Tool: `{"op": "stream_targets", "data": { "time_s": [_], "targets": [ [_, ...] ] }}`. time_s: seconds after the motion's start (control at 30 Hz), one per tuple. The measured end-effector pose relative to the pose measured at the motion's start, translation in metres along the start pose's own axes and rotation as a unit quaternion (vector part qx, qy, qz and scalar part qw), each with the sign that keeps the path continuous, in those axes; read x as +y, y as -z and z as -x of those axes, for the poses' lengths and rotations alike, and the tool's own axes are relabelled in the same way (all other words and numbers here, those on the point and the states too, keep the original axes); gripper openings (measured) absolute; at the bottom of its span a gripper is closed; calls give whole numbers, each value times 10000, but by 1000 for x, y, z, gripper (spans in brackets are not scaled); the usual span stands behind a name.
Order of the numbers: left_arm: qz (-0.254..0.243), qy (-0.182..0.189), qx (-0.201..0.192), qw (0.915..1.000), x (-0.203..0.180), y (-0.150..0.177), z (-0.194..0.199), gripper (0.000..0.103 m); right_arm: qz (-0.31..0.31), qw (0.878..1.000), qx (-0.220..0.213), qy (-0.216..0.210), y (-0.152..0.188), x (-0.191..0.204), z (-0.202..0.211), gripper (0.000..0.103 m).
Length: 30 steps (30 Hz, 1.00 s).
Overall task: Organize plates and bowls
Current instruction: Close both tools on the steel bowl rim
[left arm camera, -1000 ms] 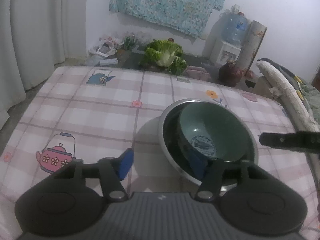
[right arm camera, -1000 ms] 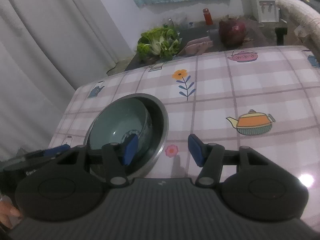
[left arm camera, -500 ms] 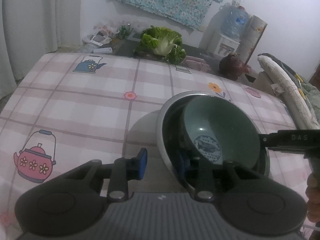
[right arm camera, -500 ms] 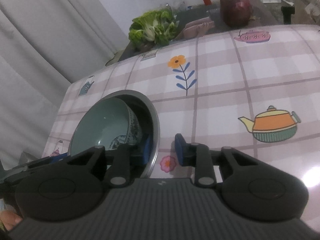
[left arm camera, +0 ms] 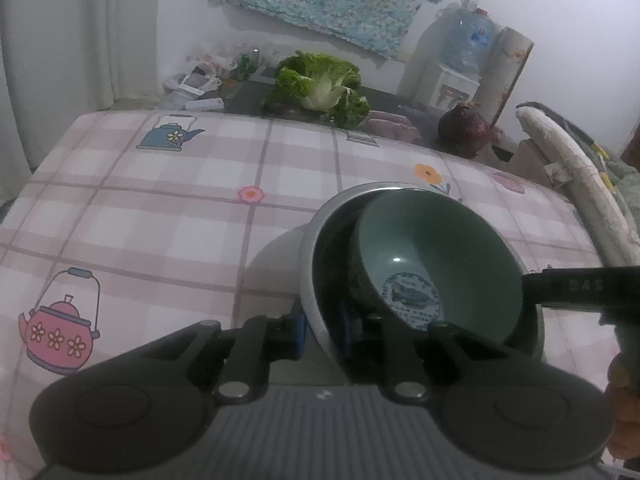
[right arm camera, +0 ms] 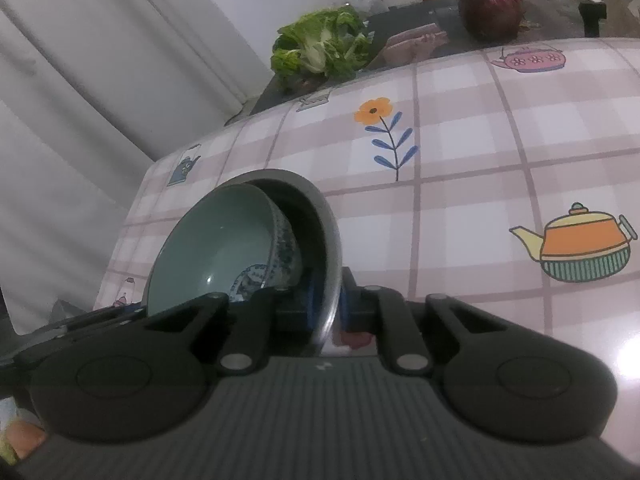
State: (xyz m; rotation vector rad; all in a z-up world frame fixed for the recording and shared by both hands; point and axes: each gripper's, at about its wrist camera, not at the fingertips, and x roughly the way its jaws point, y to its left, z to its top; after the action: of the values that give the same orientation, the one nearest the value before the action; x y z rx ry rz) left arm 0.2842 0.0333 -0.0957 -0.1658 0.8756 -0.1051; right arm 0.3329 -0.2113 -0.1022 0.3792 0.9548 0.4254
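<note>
1. A green ceramic bowl point(left arm camera: 436, 256) with a blue printed motif at its bottom sits tilted inside a larger steel bowl point(left arm camera: 316, 280); in the right wrist view the green bowl point(right arm camera: 224, 252) leans against the inner wall of the steel bowl point(right arm camera: 324, 216), with its blue-patterned outside showing
2. The nested pair is on the table point(left arm camera: 160, 216), toward its right side in the left wrist view; whether the steel bowl rests flat on the cloth or is raised cannot be told
3. The left gripper point(left arm camera: 322, 330) is clamped on the near rim of the steel bowl, one blue pad outside the wall and the other inside
4. The right gripper point(right arm camera: 326, 300) pinches the opposite rim of the same steel bowl in the same way, its jaws drawn close with the thin metal edge between them
5. The right gripper's dark body reaches into the left wrist view from the right edge, beside the bowls
6. The table carries a pink checked cloth printed with teapots point(right arm camera: 580, 248) and flowers point(right arm camera: 384, 132)
7. Beyond the far edge of the table lie a leafy green cabbage point(left arm camera: 320, 88) and a dark red round object point(right arm camera: 490, 4); a water dispenser point(left arm camera: 460, 68) stands by the wall, and white curtains point(right arm camera: 100, 80) hang at the side
</note>
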Motion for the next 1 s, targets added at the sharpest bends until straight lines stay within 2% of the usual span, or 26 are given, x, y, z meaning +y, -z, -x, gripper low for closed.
{"op": "stream_targets", "data": {
  "time_s": [0.67, 1.0],
  "targets": [
    [-5, 13, -16, 10000, -12, 6, 9, 17, 106, 9999, -75, 91, 6, -1, 16, 11],
    [-106, -23, -169, 9998, -17, 8, 21, 17, 114, 9998, -119, 76, 11, -1, 23, 11]
  ]
}}
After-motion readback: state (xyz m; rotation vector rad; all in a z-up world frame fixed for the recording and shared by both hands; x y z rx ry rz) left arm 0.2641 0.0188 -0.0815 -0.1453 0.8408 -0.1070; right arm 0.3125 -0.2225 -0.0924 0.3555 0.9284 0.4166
